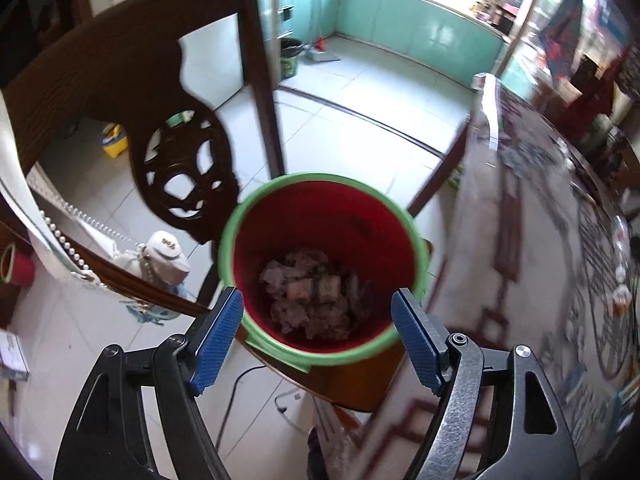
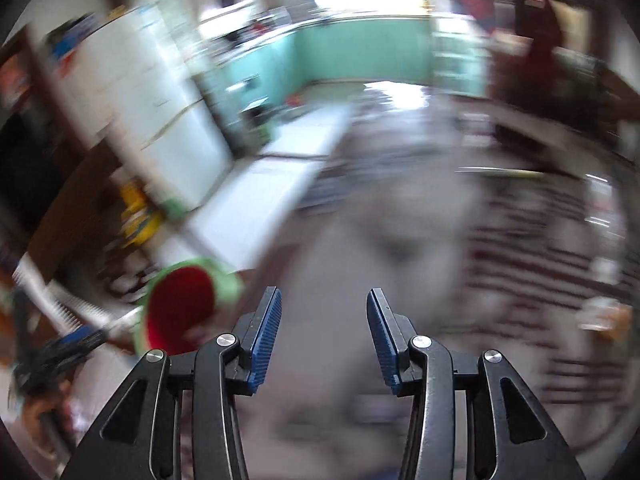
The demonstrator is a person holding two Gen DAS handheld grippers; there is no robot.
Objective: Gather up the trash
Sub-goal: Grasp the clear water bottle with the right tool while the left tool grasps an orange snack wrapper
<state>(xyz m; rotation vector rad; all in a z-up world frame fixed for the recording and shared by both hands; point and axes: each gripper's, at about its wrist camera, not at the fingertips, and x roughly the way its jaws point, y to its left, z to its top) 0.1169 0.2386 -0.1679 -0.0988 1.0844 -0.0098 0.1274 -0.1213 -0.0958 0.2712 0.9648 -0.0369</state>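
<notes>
We see crumpled trash (image 1: 312,292) already in the red bin (image 1: 248,216) at twelve o'clock; both the left hand-held gripper (image 1: 318,338) and right hand-held gripper (image 2: 324,336) gape empty (tabletop (image 2: 400,240) too blurred to judge leftovers).

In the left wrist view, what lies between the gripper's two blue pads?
Between the left gripper's open fingers shows the red bin with crumpled trash at its bottom; nothing is held.
</notes>
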